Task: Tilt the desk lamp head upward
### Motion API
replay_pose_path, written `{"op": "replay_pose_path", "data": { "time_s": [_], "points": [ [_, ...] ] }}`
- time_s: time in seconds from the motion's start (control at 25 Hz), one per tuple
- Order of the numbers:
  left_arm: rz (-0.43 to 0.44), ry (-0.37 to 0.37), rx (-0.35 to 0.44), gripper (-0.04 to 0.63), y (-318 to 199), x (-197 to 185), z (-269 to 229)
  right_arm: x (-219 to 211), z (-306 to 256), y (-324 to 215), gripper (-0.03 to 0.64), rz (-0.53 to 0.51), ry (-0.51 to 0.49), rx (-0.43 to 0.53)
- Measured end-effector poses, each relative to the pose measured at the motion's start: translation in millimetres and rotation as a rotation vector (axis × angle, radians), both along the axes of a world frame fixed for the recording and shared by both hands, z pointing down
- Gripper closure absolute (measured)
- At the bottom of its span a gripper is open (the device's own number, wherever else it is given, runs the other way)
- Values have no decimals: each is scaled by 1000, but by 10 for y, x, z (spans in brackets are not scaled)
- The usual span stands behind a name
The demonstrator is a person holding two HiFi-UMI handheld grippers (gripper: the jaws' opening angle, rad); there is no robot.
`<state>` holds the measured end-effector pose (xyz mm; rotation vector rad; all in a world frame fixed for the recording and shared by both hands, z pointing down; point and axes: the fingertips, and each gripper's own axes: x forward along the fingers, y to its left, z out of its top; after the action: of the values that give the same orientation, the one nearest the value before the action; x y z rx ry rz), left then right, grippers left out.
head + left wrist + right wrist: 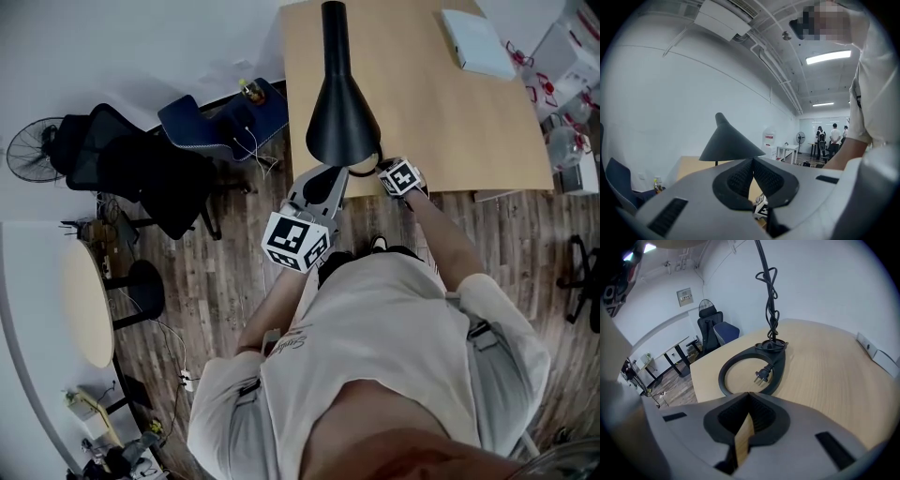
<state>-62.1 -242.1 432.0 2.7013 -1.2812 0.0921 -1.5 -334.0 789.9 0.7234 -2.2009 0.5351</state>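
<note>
Lamp head: a black cone in the upper middle of the head view. It hangs over the near edge of the counter, with its wide mouth turned down and toward the person.
Long axis: runs up the head view, from the wide rim at the bottom to the narrow neck and the arm at the top.
Left tongs: closed tip to tip with nothing between them. In the head view they sit just below the cone's rim. In the left gripper view the cone rises just above and to the left of the tips. I cannot tell from here whether they touch it.
Right tongs: closed and empty, with only a thin sliver of counter showing lower down between the pads. In the head view they are at the cone's lower right.
Right tongs face: the ring base, with the loose plug lying inside the ring and the cord wound up the stem.
Nearer hand: the left is nearer the rim and the right is nearer the base, as I judge it.
Coming move: the near rim has to rise. The left tongs look placed to nudge it from underneath, or to open and take the rim, while the right steadies the base.
Risk: the base may skid on the smooth wood if it is left unheld.
Elsewhere: a white box lies at the upper right of the counter, well apart from the lamp.
</note>
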Motion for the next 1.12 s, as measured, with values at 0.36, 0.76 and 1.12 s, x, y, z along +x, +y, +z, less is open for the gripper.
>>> {"op": "replay_pose_path", "data": {
  "time_s": [0.36, 0.76, 1.12],
  "points": [
    [15, 52, 49, 580, 47, -4, -437, -6, -22, -2, 620, 8, 19, -8],
    [50, 119, 133, 580, 11, 44, -1018, 3, -12, -1, 620, 5, 29, -20],
    [58, 124, 209, 580, -70, 52, -1393, -10, -46, -10, 620, 13, 14, -24]
  ]
}}
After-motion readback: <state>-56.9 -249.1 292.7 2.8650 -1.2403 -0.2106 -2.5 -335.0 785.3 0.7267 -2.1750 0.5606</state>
